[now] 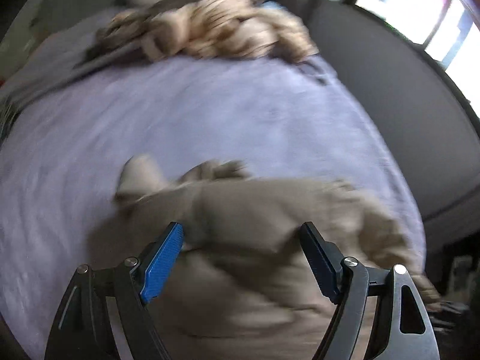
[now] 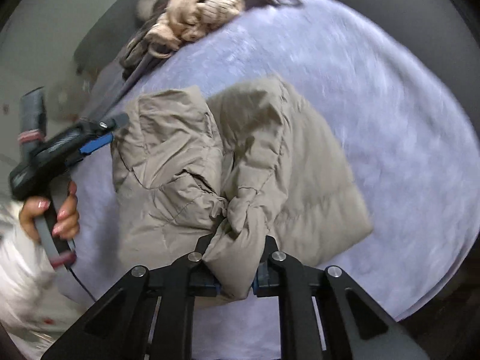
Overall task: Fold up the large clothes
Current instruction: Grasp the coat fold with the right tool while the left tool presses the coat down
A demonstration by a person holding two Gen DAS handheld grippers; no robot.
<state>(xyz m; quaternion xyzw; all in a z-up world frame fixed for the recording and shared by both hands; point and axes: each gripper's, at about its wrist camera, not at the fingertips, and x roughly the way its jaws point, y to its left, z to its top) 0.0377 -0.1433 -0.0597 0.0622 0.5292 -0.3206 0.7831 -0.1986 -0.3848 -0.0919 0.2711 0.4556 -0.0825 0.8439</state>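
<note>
Progress: the beige quilted puffer jacket [image 2: 246, 162] lies bunched on the lavender plush bed cover [image 2: 375, 90], roughly doubled over with two puffy panels side by side; judged partly folded, not yet squared or flattened. A heap of cream and brown knitted clothes [image 2: 207, 9] sits at the far edge of the bed, untouched, apparently still to be folded.

Left side: the left gripper [image 1: 241, 249] has its blue-padded fingers [image 1: 163, 264] spread wide, nothing between them. It hangs above the jacket fabric; contact cannot be confirmed because of blur. In the right wrist view it sits just beside the jacket's left edge, held by a hand [image 2: 57, 210].

Right side: the right gripper [image 2: 235, 285] is clenched on a thick fold of the jacket near its lower edge, fabric bulging out between the fingers.
</note>
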